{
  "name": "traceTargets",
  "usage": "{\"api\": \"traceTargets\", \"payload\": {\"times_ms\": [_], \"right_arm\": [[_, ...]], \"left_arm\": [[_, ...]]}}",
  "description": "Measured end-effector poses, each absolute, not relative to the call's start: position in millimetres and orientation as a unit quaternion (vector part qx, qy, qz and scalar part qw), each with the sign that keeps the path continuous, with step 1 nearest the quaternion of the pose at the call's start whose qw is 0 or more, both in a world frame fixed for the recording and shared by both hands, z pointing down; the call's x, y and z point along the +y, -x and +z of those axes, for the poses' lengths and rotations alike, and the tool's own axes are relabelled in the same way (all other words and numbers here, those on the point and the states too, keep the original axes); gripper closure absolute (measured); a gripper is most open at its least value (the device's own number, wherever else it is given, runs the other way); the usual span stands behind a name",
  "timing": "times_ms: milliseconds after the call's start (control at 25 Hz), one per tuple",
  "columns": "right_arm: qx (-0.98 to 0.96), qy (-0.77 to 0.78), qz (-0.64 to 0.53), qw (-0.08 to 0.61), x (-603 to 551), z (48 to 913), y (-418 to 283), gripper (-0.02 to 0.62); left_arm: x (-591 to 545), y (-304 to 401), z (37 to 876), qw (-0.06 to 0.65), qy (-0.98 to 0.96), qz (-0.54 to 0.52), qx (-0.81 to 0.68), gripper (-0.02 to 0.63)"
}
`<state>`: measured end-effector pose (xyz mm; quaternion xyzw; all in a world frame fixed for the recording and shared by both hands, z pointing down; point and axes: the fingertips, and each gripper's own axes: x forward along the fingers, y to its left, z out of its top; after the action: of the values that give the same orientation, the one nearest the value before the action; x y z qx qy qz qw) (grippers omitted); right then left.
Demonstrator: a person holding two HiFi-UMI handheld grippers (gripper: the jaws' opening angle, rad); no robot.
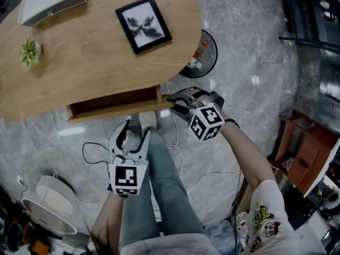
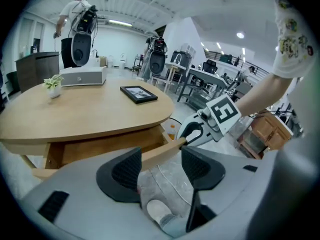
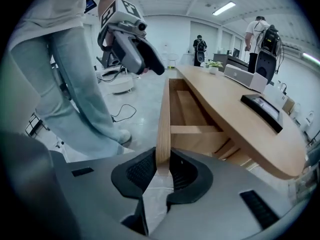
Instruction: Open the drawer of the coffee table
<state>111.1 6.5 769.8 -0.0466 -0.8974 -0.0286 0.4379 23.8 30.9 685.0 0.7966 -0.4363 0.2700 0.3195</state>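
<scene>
Clamping | right gripper [image 3: 161, 167] fingers clenched on drawer [image 3: 163, 119] front | drawer part-open | left gripper [image 2: 161, 166] fingers released

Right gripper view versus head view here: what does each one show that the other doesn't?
Only the right gripper view: the right gripper clamped on the edge of the drawer front, and people standing in the background. Only the head view: the round black stand beside the table, and a wooden cabinet. Both: the open drawer, the left gripper and the picture frame.
</scene>
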Motion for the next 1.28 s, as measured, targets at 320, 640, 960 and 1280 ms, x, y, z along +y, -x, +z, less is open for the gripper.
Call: {"api": "traceTargets", "payload": {"times_ms": [320,640,960,1280], "right_arm": [[-0.892,0.028,-0.038,0.449,21,772,-114,0.531],[-0.896,0.061,-0.035,0.439,27,766,-114,0.532],[-0.894,0.088,-0.025,0.439,70,761,-124,0.531],[-0.886,0.095,-0.018,0.454,115,771,-135,0.531]], "left_arm": [[53,-19,683,0.325,-0.795,0.272,-0.435,0.377],[64,-14,678,0.325,-0.793,0.269,-0.44,0.377],[72,-11,681,0.324,-0.792,0.275,-0.439,0.377],[80,-10,684,0.324,-0.792,0.278,-0.437,0.377]]}}
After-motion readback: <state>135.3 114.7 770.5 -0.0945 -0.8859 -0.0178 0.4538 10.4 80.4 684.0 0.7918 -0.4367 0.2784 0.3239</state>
